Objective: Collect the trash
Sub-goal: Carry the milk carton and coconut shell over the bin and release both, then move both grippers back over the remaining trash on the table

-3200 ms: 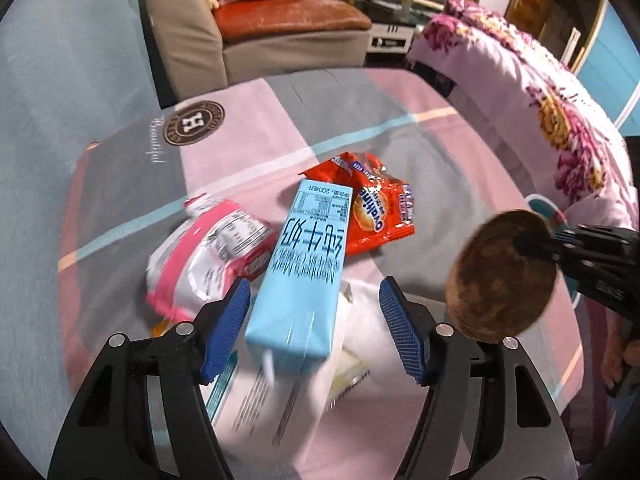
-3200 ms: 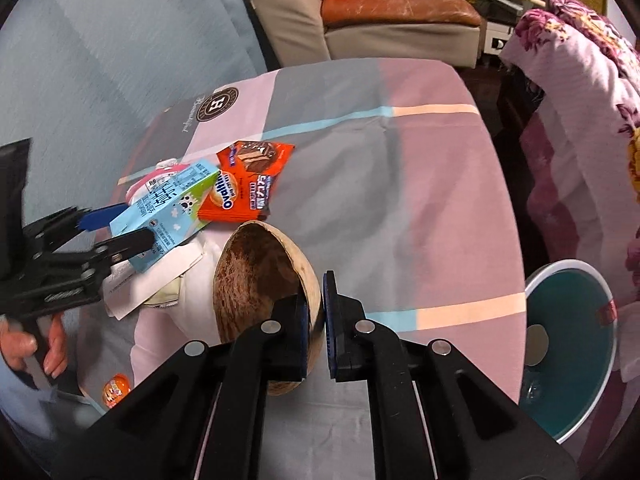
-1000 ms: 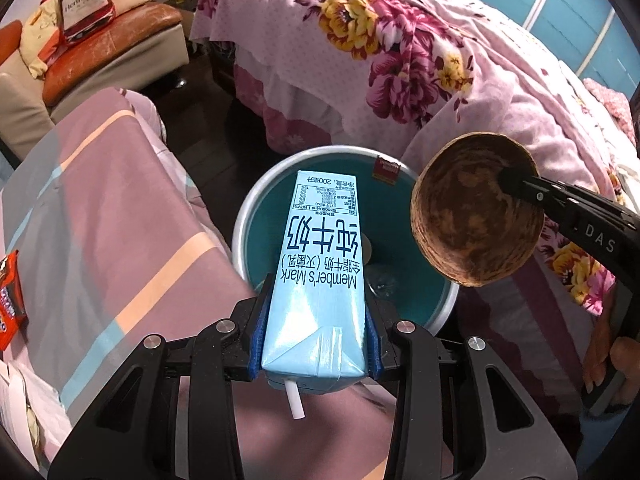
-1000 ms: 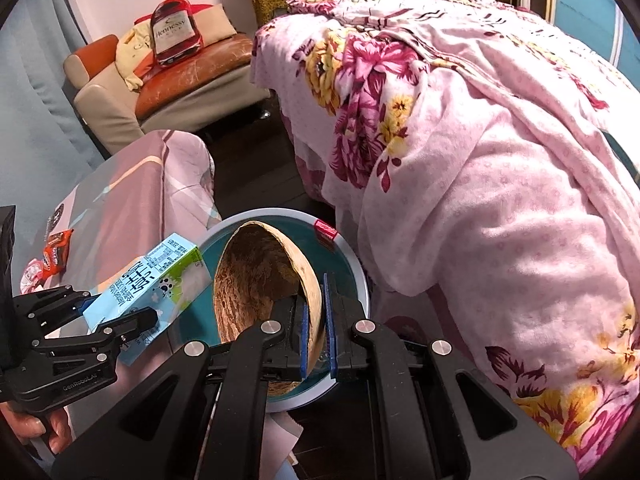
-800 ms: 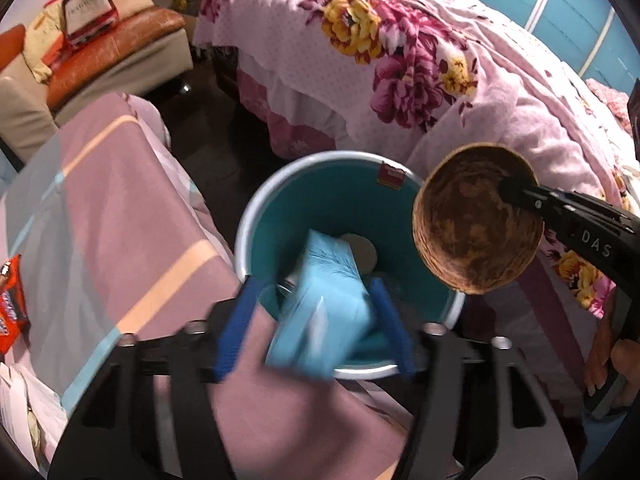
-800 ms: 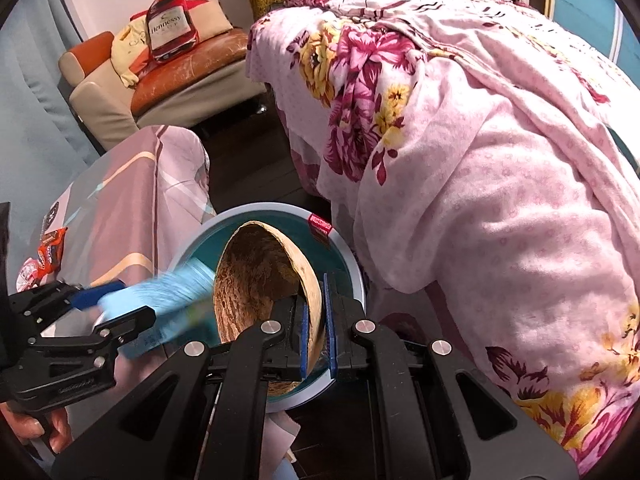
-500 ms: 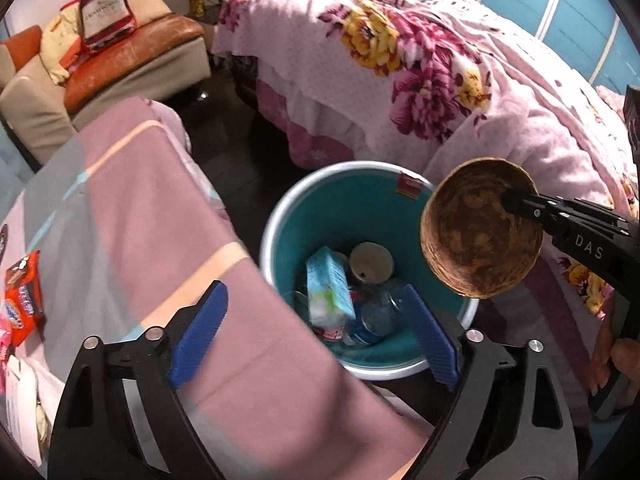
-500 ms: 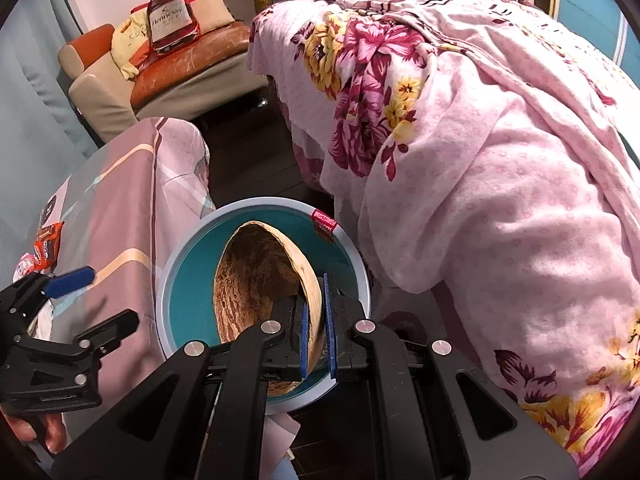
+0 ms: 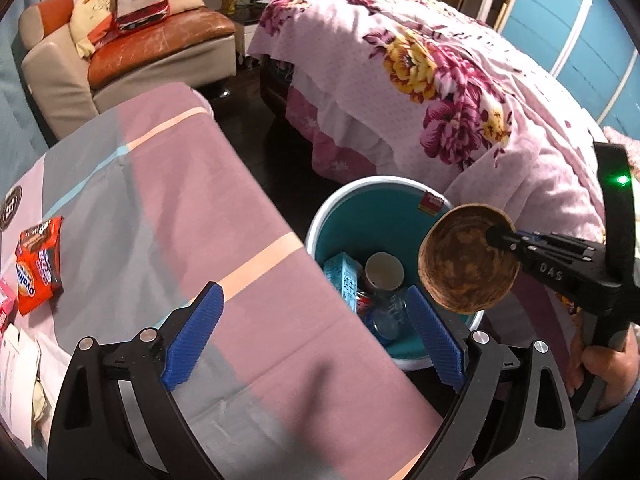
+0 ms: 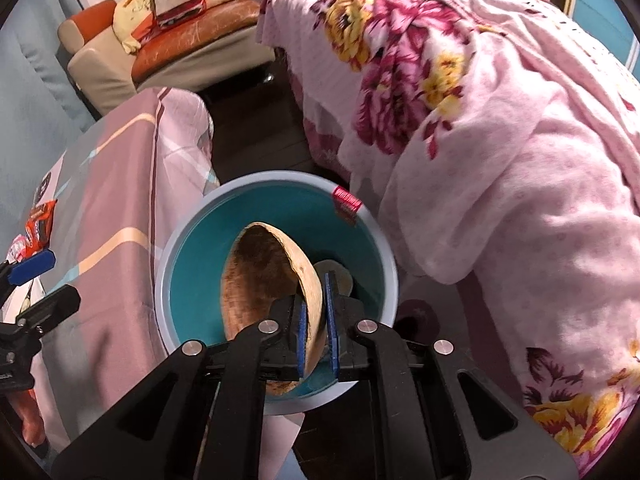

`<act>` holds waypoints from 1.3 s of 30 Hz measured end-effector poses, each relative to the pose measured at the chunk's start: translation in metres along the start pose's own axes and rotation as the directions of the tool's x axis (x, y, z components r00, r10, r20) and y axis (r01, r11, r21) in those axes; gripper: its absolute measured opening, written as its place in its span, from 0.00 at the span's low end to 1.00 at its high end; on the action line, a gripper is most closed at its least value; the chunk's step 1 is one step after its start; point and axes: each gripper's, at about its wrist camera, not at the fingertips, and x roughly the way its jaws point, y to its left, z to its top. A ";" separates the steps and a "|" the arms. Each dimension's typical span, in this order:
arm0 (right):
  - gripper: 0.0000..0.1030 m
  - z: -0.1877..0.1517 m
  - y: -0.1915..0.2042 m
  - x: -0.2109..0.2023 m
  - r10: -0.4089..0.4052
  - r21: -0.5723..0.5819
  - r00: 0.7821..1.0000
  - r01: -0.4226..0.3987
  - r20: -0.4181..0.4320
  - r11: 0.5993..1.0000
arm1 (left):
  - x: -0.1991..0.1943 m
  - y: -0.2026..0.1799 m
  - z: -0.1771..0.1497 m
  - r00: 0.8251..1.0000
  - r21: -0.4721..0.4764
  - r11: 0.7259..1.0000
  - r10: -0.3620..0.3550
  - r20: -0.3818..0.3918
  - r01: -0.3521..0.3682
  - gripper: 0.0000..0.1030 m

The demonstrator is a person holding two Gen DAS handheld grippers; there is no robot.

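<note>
Part of the trash is already collected: in the lower centre of the left wrist view the teal bin (image 9: 362, 204) holds a blue milk carton (image 9: 343, 278), a paper cup (image 9: 385, 270) and a clear plastic bottle (image 9: 386, 314), all lying on its bottom. The left gripper (image 9: 314, 334) hangs over the edge of the desk (image 9: 192, 208) with its blue fingers (image 9: 191, 336) spread wide apart and nothing between them, so that hand looks free for another pick. The right gripper (image 10: 316, 320) has its fingers pressed together on the rim of a brown coconut shell (image 10: 264, 280), which it holds on edge directly above the bin's mouth in the middle of the right wrist view; that piece is not yet dropped, and letting go of it seems the step in hand. More is left: at the far left of the left wrist view an orange snack wrapper (image 9: 38, 264), a pink packet (image 9: 5, 314) and some white paper (image 9: 18, 376) lie on the desk, well apart from the bin.
</note>
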 end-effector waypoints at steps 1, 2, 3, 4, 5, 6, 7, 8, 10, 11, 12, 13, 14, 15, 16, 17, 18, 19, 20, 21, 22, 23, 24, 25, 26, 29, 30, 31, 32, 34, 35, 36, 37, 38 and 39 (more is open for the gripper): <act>0.15 0.001 0.003 0.004 -0.001 -0.005 1.000 0.001 -0.015 1.000 | -0.001 0.004 -0.001 1.000 -0.009 1.000 -0.002 0.000 0.002 0.90; 0.17 0.001 0.005 0.008 -0.003 -0.008 1.000 0.003 -0.026 1.000 | -0.001 0.006 -0.002 1.000 -0.016 1.000 -0.003 0.000 0.003 0.90; 0.20 0.000 0.006 0.010 -0.003 -0.007 0.999 0.002 -0.036 1.000 | -0.002 0.010 -0.003 1.000 -0.026 1.000 -0.008 0.001 0.008 0.90; 0.21 -0.001 0.008 0.014 0.001 -0.006 0.999 -0.001 -0.050 1.000 | -0.003 0.013 -0.004 1.000 -0.033 0.999 -0.011 0.001 0.011 0.90; 0.21 -0.002 0.010 0.017 0.009 -0.003 0.998 -0.010 -0.063 1.000 | -0.004 0.016 -0.005 1.000 -0.042 0.999 -0.014 0.001 0.014 0.90; 0.21 -0.003 0.012 0.018 0.010 -0.004 0.998 -0.011 -0.068 1.000 | -0.005 0.020 -0.007 1.000 -0.050 0.999 -0.016 0.001 0.016 0.90; 0.21 -0.003 0.013 0.018 0.007 -0.006 0.997 -0.007 -0.070 1.000 | -0.005 0.022 -0.008 1.000 -0.054 0.998 -0.017 0.001 0.017 0.90; 0.22 -0.004 0.015 0.018 0.007 -0.008 0.998 -0.007 -0.070 1.000 | -0.007 0.025 -0.010 1.000 -0.060 0.998 -0.020 -0.001 0.020 0.90; 0.35 -0.004 0.019 0.014 0.005 -0.013 0.998 -0.006 -0.064 1.000 | -0.008 0.029 -0.012 1.000 -0.067 0.998 -0.022 -0.002 0.022 0.90; 0.40 -0.004 0.021 0.012 0.001 -0.017 0.998 -0.002 -0.059 1.000 | -0.010 0.032 -0.013 1.000 -0.071 0.997 -0.023 -0.001 0.023 0.90; 0.50 -0.005 0.023 0.010 -0.004 -0.021 0.999 0.002 -0.052 1.000 | -0.012 0.035 -0.016 1.000 -0.076 0.997 -0.024 0.001 0.024 0.90; 0.58 -0.005 0.027 0.005 -0.010 -0.030 0.999 0.009 -0.038 1.000 | -0.013 0.036 -0.017 1.000 -0.079 0.997 -0.025 0.003 0.025 0.90; 0.61 -0.004 0.030 0.004 -0.012 -0.033 0.999 0.010 -0.033 0.999 | -0.016 0.039 -0.019 1.000 -0.085 0.996 -0.024 0.006 0.025 0.90; 0.65 -0.004 0.032 0.001 -0.013 -0.037 1.000 0.012 -0.028 0.999 | -0.019 0.042 -0.022 1.000 -0.092 0.995 -0.024 0.009 0.024 0.90; 0.67 -0.004 0.036 -0.003 -0.015 -0.044 1.000 0.014 -0.022 0.999 | -0.022 0.046 -0.025 1.000 -0.099 0.995 -0.025 0.012 0.026 0.90; 0.67 -0.003 0.039 -0.006 -0.015 -0.050 1.000 0.014 -0.019 0.999 | -0.025 0.049 -0.027 1.000 -0.106 0.994 -0.025 0.015 0.026 0.90; 0.67 -0.003 0.041 -0.009 -0.015 -0.055 1.000 0.014 -0.017 0.998 | -0.028 0.052 -0.030 1.000 -0.111 0.994 -0.023 0.018 0.025 0.90; 0.69 -0.004 0.046 -0.012 -0.015 -0.062 1.000 0.014 -0.015 0.998 | -0.031 0.055 -0.032 1.000 -0.116 0.993 -0.021 0.021 0.024 0.90; 0.70 -0.003 0.050 -0.014 -0.012 -0.066 1.000 0.011 -0.016 0.998 | -0.035 0.059 -0.035 0.999 -0.123 0.992 -0.018 0.027 0.021 0.90; 0.72 -0.004 0.056 -0.017 -0.007 -0.071 1.000 0.006 -0.016 0.997 | -0.040 0.063 -0.038 0.999 -0.130 0.991 -0.014 0.033 0.018 0.90; 0.72 -0.005 0.060 -0.020 -0.004 -0.077 1.000 0.003 -0.014 0.997 | -0.045 0.068 -0.042 0.999 -0.137 0.990 -0.008 0.040 0.014 0.90; 0.72 -0.004 0.064 -0.022 -0.003 -0.083 1.000 0.002 -0.013 0.997 | -0.048 0.071 -0.043 0.999 -0.142 0.990 -0.005 0.043 0.011 0.90; 0.72 -0.005 0.071 -0.025 0.001 -0.095 1.000 -0.002 -0.012 0.996 | -0.054 0.076 -0.047 0.999 -0.148 0.989 -0.001 0.048 0.008 0.90; 0.73 -0.006 0.077 -0.028 0.005 -0.104 1.000 -0.007 -0.013 0.995 | -0.058 0.080 -0.050 0.999 -0.152 0.988 0.003 0.052 0.005 0.90; 0.73 -0.006 0.082 -0.030 0.008 -0.110 1.000 -0.009 -0.012 0.994 | -0.064 0.085 -0.053 0.998 -0.157 0.988 0.010 0.057 -0.001 0.90; 0.74 -0.009 0.103 -0.038 0.016 -0.141 1.000 -0.017 -0.008 0.990 | -0.080 0.100 -0.064 0.997 -0.166 0.986 0.038 0.073 -0.026 0.90; 0.75 -0.010 0.107 -0.040 0.019 -0.148 1.000 -0.020 -0.008 0.989 | -0.084 0.105 -0.067 0.996 -0.168 0.985 0.049 0.075 -0.036 0.90; 0.75 -0.011 0.115 -0.043 0.024 -0.160 1.000 -0.025 -0.009 0.987 | -0.089 0.111 -0.070 0.995 -0.171 0.984 0.059 0.078 -0.045 0.90; 0.75 -0.011 0.124 -0.046 0.027 -0.172 1.000 -0.029 -0.012 0.985 | -0.094 0.119 -0.076 0.994 -0.177 0.982 0.073 0.079 -0.058 0.90; 0.75 -0.014 0.143 -0.050 0.034 -0.208 0.999 -0.038 -0.019 0.977 | -0.103 0.132 -0.083 0.993 -0.191 0.979 0.090 0.082 -0.073 0.90; 0.75 -0.015 0.151 -0.052 0.035 -0.220 0.999 -0.038 -0.021 0.975 | -0.107 0.137 -0.087 0.992 -0.198 0.977 0.096 0.084 -0.078 0.90; 0.75 -0.017 0.162 -0.054 0.037 -0.244 0.999 -0.042 -0.025 0.969 | -0.111 0.145 -0.090 0.991 -0.209 0.974 0.105 0.085 -0.085 0.90; 0.76 -0.018 0.168 -0.054 0.039 -0.256 0.999 -0.045 -0.027 0.966 | -0.115 0.152 -0.093 0.990 -0.216 0.972 0.109 0.085 -0.089 0.90; 0.76 -0.019 0.178 -0.055 0.041 -0.279 0.999 -0.048 -0.032 0.959 | -0.119 0.159 -0.097 0.990 -0.225 0.970 0.114 0.084 -0.093 0.90; 0.76 -0.021 0.184 -0.056 0.042 -0.292 0.999 -0.050 -0.034 0.955 | -0.123 0.167 -0.100 0.989 -0.229 0.968 0.122 0.083 -0.100 0.90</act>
